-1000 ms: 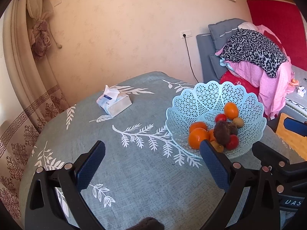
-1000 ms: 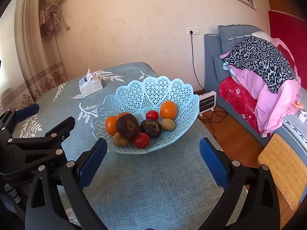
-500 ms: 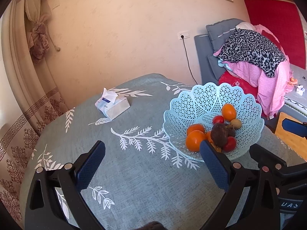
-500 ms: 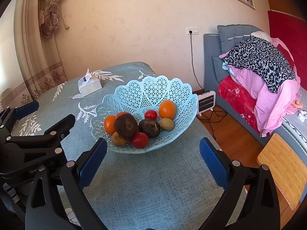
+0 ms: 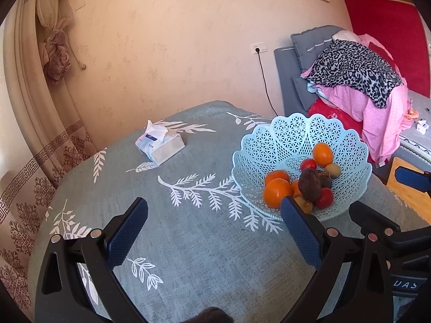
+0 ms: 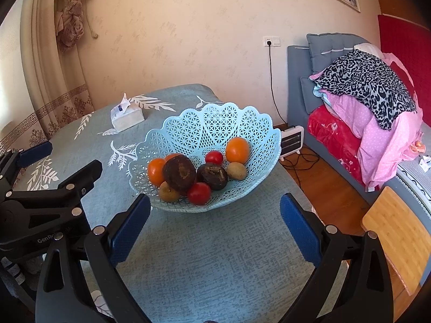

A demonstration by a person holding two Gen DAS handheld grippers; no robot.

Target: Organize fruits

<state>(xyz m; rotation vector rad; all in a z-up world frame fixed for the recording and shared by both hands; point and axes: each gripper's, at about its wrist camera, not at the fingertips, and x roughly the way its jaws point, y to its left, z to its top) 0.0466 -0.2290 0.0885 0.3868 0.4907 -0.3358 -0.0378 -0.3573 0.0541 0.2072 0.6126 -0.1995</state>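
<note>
A light blue lattice fruit basket (image 6: 215, 123) stands on the table; it also shows in the left wrist view (image 5: 291, 132) at the right. It holds oranges (image 6: 237, 150), red tomatoes (image 6: 198, 193), two dark brown fruits (image 6: 179, 172) and small brown kiwis (image 6: 236, 171). My right gripper (image 6: 215, 226) is open and empty, just in front of the basket. My left gripper (image 5: 214, 228) is open and empty over the tablecloth, left of the basket. Each gripper shows at the edge of the other's view.
A tissue pack (image 5: 160, 144) lies on the grey-green leaf-print tablecloth (image 5: 188, 242) toward the far side. Curtains (image 5: 35, 94) hang at the left. A sofa with piled bedding (image 6: 363, 99), a small heater (image 6: 292, 140) and a wooden stool (image 6: 398, 231) stand at the right.
Both grippers have drawn back slightly from the basket and stayed open. The fruits have not moved.
</note>
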